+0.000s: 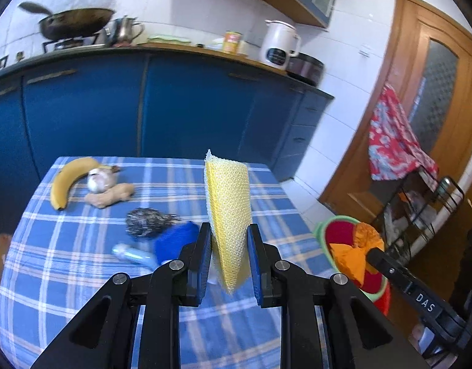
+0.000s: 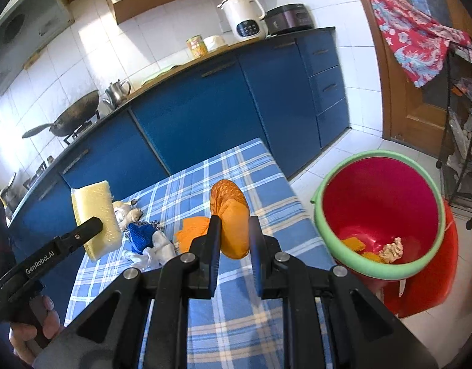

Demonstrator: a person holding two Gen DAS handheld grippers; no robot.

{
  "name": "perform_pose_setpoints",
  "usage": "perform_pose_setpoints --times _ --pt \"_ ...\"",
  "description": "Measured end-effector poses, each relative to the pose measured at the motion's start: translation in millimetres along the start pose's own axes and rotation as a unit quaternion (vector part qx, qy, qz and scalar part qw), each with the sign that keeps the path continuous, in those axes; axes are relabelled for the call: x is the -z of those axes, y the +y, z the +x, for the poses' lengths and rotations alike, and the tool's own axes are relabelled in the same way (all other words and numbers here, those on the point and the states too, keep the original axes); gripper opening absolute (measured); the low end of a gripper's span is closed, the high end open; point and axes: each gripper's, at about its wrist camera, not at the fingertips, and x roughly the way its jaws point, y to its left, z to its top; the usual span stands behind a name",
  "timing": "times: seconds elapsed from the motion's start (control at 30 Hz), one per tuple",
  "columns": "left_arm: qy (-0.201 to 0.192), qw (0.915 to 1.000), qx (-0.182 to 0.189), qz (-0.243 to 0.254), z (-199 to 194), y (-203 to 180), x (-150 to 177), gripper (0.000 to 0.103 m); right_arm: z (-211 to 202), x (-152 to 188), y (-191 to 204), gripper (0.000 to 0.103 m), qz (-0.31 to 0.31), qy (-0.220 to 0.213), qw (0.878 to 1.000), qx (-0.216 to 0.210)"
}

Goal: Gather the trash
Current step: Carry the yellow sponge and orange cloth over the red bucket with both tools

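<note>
- While both grippers hang above the checked worktop [image 1: 82,276], each carries one item: the left gripper [image 1: 229,255] pinches a yellow sponge [image 1: 228,203], and the right gripper [image 2: 235,243] pinches an orange peel [image 2: 234,230].
- Sponge: stands upright between the left fingers [image 1: 202,261], gripped near its lower end. It looks light, soft and netted, so it should squash under pressure and grip well; holding low leaves the top free to flop.
- Peel: a curled orange strip, nipped at its lower part by the right fingers [image 2: 212,252]. It looks light, thin and bendy, possibly slick on the inner face, so a hold across the thick middle seems safest.
- Bin [image 2: 328,240]: a red bucket with a green rim, on the floor to the right of the worktop, well apart from the sponge. Scraps already lie at its bottom.
- Left on the worktop: a banana [image 1: 66,181], ginger [image 1: 113,195], a steel scourer [image 1: 146,221], a blue cloth [image 1: 174,240], and another orange peel piece [image 2: 191,230] just left of the right fingers.
</note>
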Motion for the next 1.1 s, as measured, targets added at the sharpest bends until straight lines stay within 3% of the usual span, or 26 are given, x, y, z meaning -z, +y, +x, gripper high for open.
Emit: perform_pose_setpoints --times 0.63,1.1 --pt "0.052 0.9899 0.090 0.096 33.9 -121.5 15.1 0.023 -54.1 -5.9 -79.5 0.020 0.065 -0.042 0.996 0.043" --pt "0.096 0.9771 0.128 0.140 91.8 -185.0 31.3 0.023 -47.3 -8.7 -135.0 0.021 0.103 -0.035 0.991 0.082"
